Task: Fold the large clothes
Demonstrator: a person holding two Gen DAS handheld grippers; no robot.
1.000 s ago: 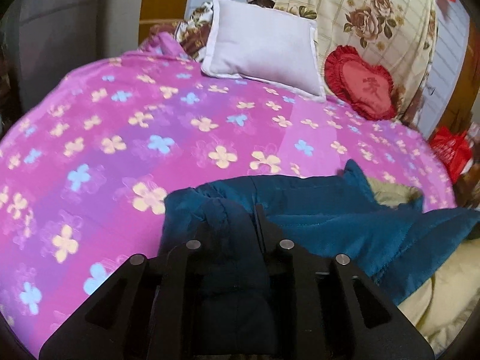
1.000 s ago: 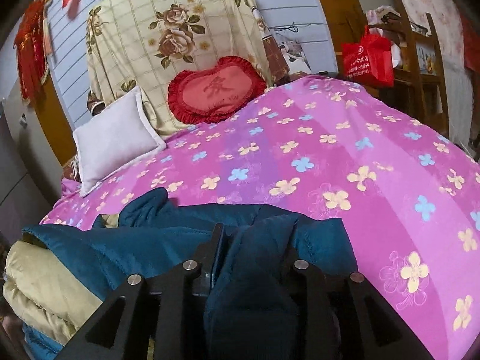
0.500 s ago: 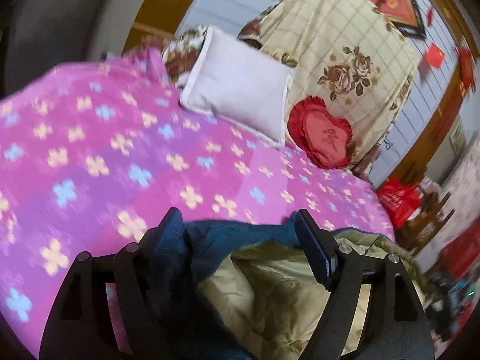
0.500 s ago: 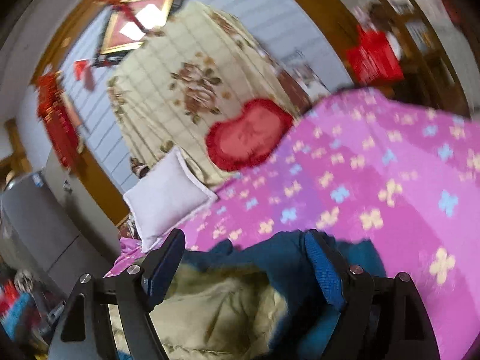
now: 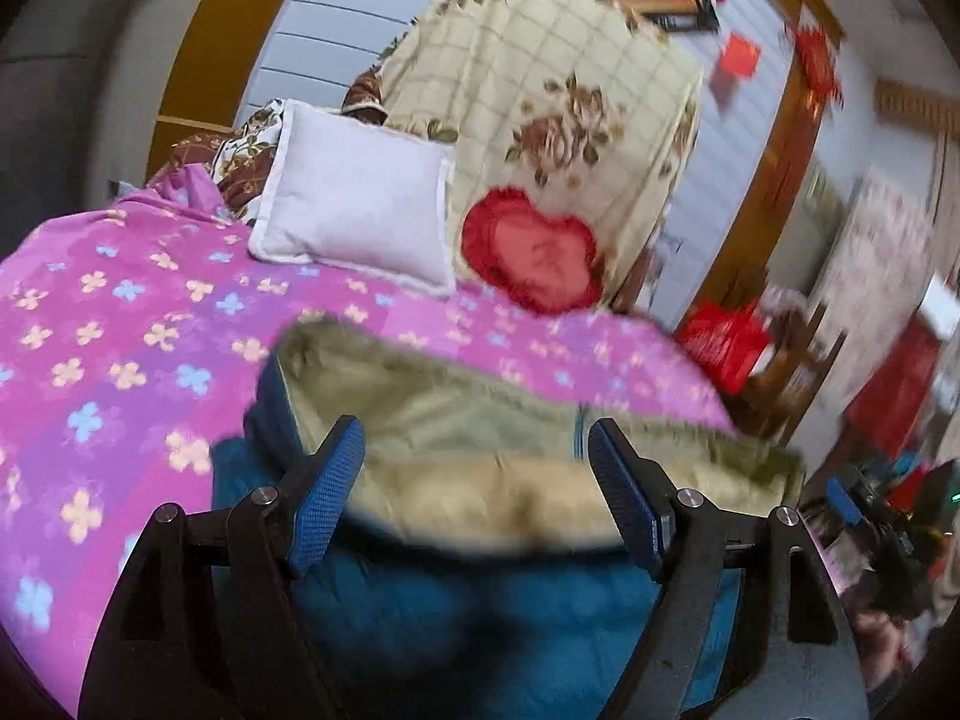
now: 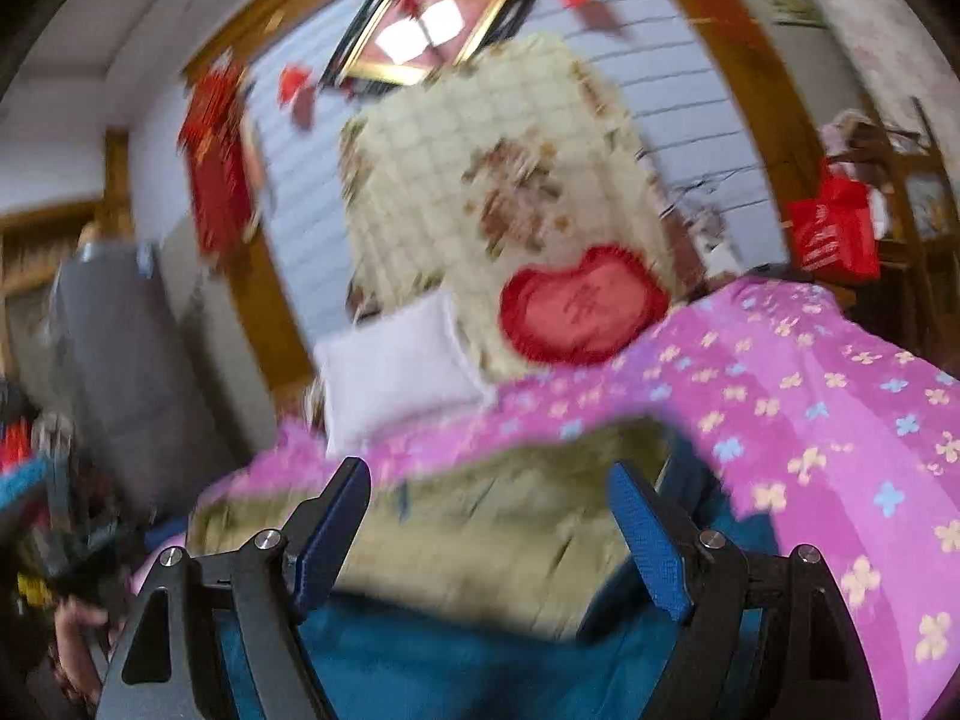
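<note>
Here the big blue coat (image 5: pixel 480 618) lies on the bed (image 5: pixel 120 360), near the bed's front edge, with its tan furry inside (image 5: pixel 480 420) turned up. The blue part sits at the front and the tan part lies just behind it. The left gripper (image 5: pixel 477 486) hangs right over the coat with its two blue fingers (image 5: pixel 327 498) spread wide apart, and it grips nothing. The right gripper (image 6: pixel 489 534) hangs over the coat too, fingers (image 6: pixel 651 546) spread wide, and it also grips nothing. That view is blurry, so the coat's edges are hard to make out there. The bed has a pink cover with little yellow and blue flowers. At the far end of the bed a white pillow (image 5: pixel 360 210) leans up. Just beside the pillow is a red heart cushion (image 5: pixel 534 255). Behind both stands a tall cream blanket with roses (image 5: pixel 540 90), leaning at the head of the bed. Off the side of the bed hangs a red bag (image 6: pixel 834 234). On the wall above the head of the bed is a framed picture (image 6: pixel 420 30).
</note>
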